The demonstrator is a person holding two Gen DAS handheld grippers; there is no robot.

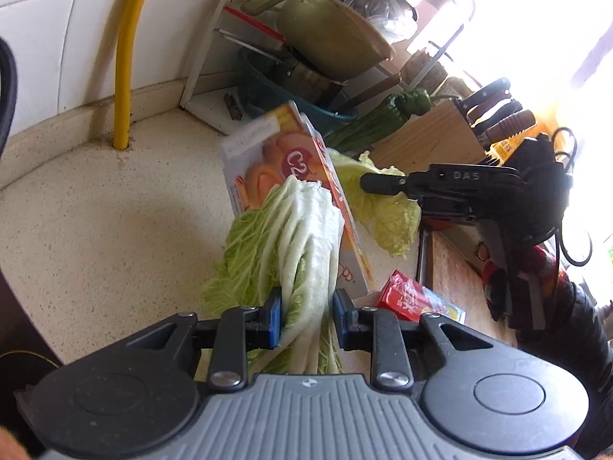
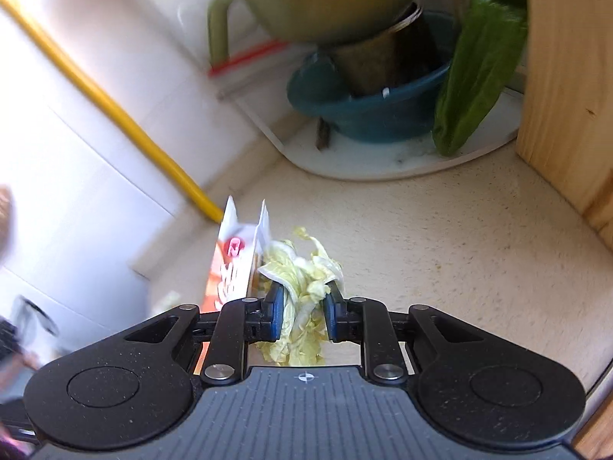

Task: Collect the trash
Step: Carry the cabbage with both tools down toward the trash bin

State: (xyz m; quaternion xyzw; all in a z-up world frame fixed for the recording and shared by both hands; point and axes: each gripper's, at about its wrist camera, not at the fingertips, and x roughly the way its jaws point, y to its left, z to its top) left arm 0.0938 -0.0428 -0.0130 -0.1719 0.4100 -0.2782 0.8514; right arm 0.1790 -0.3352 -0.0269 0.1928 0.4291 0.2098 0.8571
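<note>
My left gripper [image 1: 306,314] is shut on a large cabbage leaf [image 1: 299,237] with white ribs, held above the speckled counter. Behind it stands an orange and white carton [image 1: 268,153]. My right gripper [image 2: 304,306] is shut on a smaller yellow-green cabbage leaf [image 2: 302,280], which also shows in the left wrist view [image 1: 379,207] beside the carton [image 2: 233,264]. The right gripper shows from the side in the left wrist view [image 1: 383,184]. A small red packet [image 1: 413,299] lies on the counter to the right.
A dish rack with a teal basin [image 2: 367,111], pots and a green pan [image 1: 329,34] stands in the corner. A green pepper [image 2: 479,57] leans on a wooden knife block [image 2: 567,88]. A yellow pipe [image 1: 124,57] runs up the tiled wall.
</note>
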